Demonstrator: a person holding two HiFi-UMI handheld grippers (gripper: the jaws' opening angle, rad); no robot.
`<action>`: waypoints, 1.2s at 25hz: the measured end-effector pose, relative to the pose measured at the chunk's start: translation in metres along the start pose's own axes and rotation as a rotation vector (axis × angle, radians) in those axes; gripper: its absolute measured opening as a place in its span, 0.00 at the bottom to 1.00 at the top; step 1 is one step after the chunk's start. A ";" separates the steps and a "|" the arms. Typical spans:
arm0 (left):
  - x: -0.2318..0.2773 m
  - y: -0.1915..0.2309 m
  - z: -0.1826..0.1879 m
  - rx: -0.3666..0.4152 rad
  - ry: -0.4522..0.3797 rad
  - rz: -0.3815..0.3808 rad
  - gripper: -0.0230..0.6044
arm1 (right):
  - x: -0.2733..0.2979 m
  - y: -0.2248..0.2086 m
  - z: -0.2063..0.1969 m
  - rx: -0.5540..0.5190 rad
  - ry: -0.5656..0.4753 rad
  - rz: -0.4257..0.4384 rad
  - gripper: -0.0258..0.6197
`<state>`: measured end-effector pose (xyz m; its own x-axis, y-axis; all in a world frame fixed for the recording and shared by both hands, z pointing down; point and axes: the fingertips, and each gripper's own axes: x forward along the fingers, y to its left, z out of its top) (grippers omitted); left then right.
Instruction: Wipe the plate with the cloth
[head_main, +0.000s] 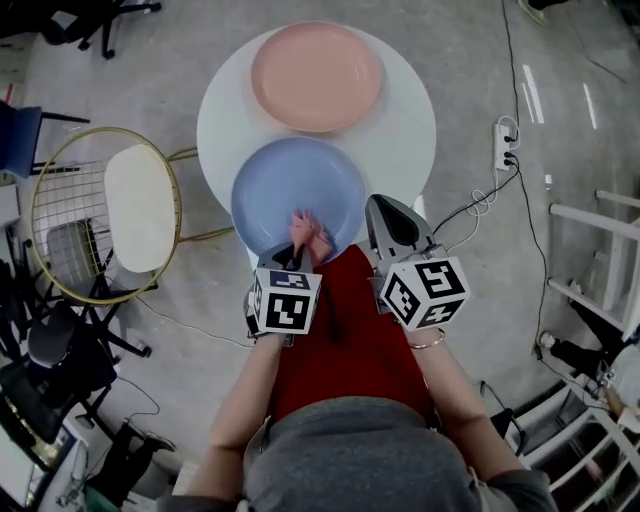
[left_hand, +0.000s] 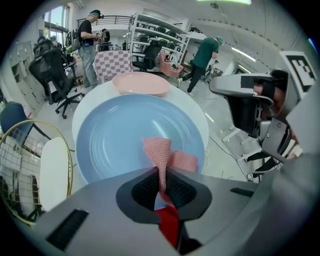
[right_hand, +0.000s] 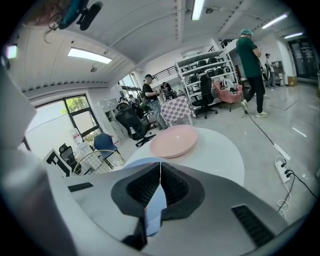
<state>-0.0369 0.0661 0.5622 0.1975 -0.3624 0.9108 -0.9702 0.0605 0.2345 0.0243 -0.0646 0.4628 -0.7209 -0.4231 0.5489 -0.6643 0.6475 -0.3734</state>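
Observation:
A blue plate lies on the near half of the round white table. On the plate's near rim rests a pink knitted cloth, and my left gripper is shut on it. In the left gripper view the cloth rises out of the closed jaws over the blue plate. My right gripper is at the plate's near right edge. In the right gripper view its jaws are shut on the rim of the blue plate, seen edge-on.
A pink plate sits on the table's far half. A gold wire chair with a white cushion stands to the left. A power strip and cables lie on the floor at the right, near a white rack. People stand in the background.

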 end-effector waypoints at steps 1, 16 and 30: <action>-0.002 0.006 -0.002 -0.013 -0.001 0.011 0.08 | 0.005 0.005 0.000 -0.008 0.006 0.015 0.09; -0.036 0.077 -0.011 -0.094 -0.045 0.141 0.08 | 0.047 0.068 0.017 -0.101 0.032 0.131 0.09; -0.069 0.112 0.026 -0.075 -0.156 0.203 0.08 | 0.039 0.079 0.050 -0.129 -0.057 0.137 0.09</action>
<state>-0.1632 0.0734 0.5171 -0.0300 -0.4747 0.8796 -0.9735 0.2135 0.0820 -0.0663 -0.0613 0.4174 -0.8151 -0.3584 0.4551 -0.5313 0.7757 -0.3406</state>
